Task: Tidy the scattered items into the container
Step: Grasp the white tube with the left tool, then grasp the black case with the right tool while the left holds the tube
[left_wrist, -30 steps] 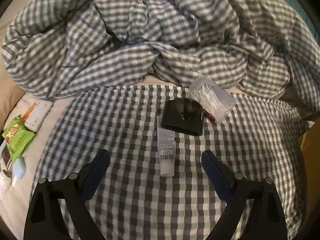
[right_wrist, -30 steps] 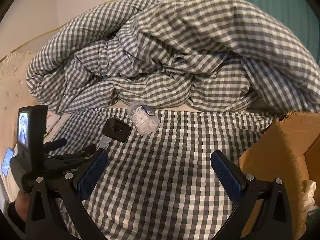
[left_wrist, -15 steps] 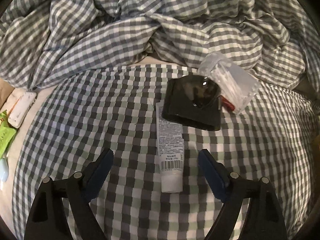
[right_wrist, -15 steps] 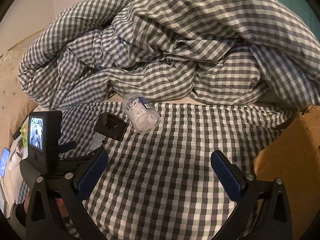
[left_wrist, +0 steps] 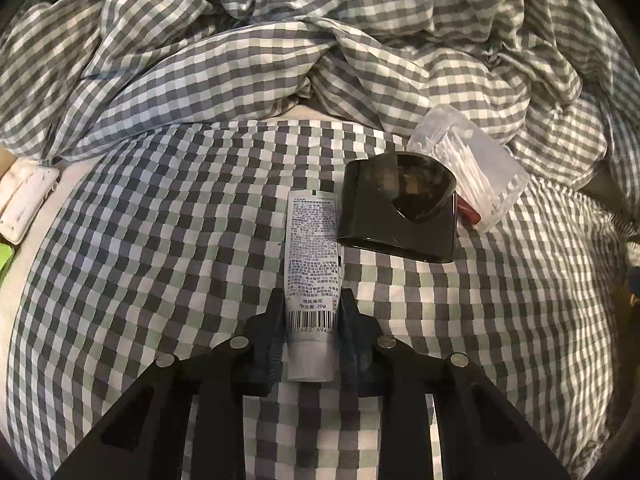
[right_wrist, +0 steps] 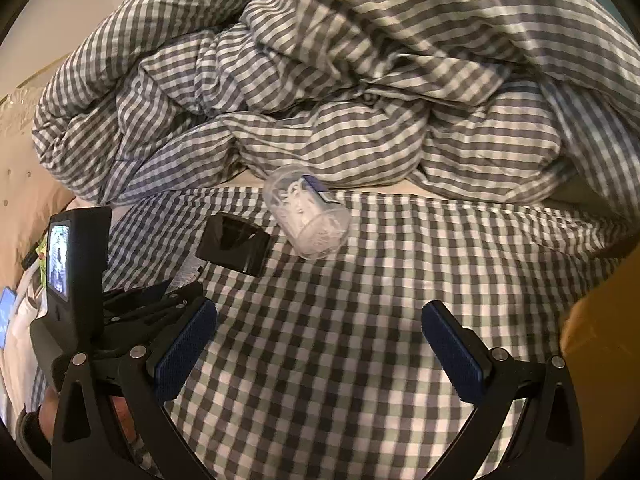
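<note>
While tube (left_wrist: 312, 276) end sits between jaws, partly hidden

Left hand-held gripper (left_wrist: 310, 320) clamped on white tube (left_wrist: 312, 264), cap end toward camera, lying on checkered bed sheet (left_wrist: 160, 240). Black glossy case (left_wrist: 396, 216) touches tube; clear swab jar (left_wrist: 468, 172) behind it.

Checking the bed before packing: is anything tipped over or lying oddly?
Yes. The clear jar of cotton swabs lies tipped on its side against the duvet, beside the black case. The left gripper is shut on the tube.
</note>
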Motion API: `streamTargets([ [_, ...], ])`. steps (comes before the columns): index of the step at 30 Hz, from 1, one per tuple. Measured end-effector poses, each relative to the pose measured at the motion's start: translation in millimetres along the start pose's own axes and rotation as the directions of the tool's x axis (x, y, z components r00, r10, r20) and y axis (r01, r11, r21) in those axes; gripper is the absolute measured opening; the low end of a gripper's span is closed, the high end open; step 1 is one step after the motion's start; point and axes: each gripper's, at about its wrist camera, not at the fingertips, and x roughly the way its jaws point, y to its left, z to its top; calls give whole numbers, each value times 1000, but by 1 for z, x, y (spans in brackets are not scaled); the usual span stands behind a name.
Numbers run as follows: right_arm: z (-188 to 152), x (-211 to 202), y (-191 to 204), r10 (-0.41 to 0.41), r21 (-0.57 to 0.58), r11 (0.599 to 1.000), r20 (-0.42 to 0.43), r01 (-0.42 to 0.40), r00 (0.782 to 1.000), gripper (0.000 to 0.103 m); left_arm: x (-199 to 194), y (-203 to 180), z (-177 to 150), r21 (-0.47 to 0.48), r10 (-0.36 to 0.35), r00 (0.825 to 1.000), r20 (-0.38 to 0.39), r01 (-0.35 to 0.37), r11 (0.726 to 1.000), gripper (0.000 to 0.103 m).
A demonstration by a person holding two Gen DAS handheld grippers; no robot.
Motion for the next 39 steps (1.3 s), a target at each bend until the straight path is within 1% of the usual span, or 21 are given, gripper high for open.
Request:
streamTargets([
  [7, 5, 16, 22, 18, -28, 999, -7, -19, 1000, 103, -18, 21, 0, -37, -3, 999, 35, 5, 999, 26],
  [10, 8, 26, 33, 39, -25, 999, -15, -40, 999, 103, -30, 33, 1, -52, -2, 999, 52, 5, 999, 26],
  [13, 13, 39, 46, 66, -26, 997, -19, -66, 998, 103, -42, 44, 4, -59, 5, 998, 67, -1, 998, 26],
  [19, 26, 68, 73, 78, -29, 996, -22, -79, 997, 103, -56, 66, 7, -82, 28, 995, 95, -20, 996, 26],
  [21, 28, 77, 78, 56, -16, 998, -15, -57, 998, 103, -59, 71, 7, -84, 35, 994, 103, -26, 996, 26],
  [26, 33, 108, 82, 30, 40, 999, -56, -27, 998, 103, -58, 87, 7, -104, 43, 994, 104, -32, 994, 26],
  [29, 33, 125, 86, 4, 32, 999, -84, -1, 996, 103, -56, 95, 6, -114, 47, 994, 102, -36, 993, 26],
  [33, 33, 144, 93, -46, -19, 999, -93, 45, 995, 102, -54, 104, 6, -125, 55, 994, 100, -42, 991, 26],
  [35, 31, 151, 96, -63, -47, 997, -108, 58, 992, 96, -55, 106, 5, -124, 69, 992, 102, -56, 991, 26],
  [36, 31, 154, 97, -71, -54, 996, -115, 65, 991, 91, -55, 106, 5, -117, 84, 991, 107, -71, 991, 26],
  [37, 30, 154, 97, -81, -59, 995, -112, 75, 990, 86, -56, 106, 5, -112, 92, 990, 110, -80, 991, 26],
  [39, 31, 152, 96, -76, -61, 996, -104, 70, 992, 80, -58, 105, 5, -113, 90, 989, 113, -78, 991, 26],
])
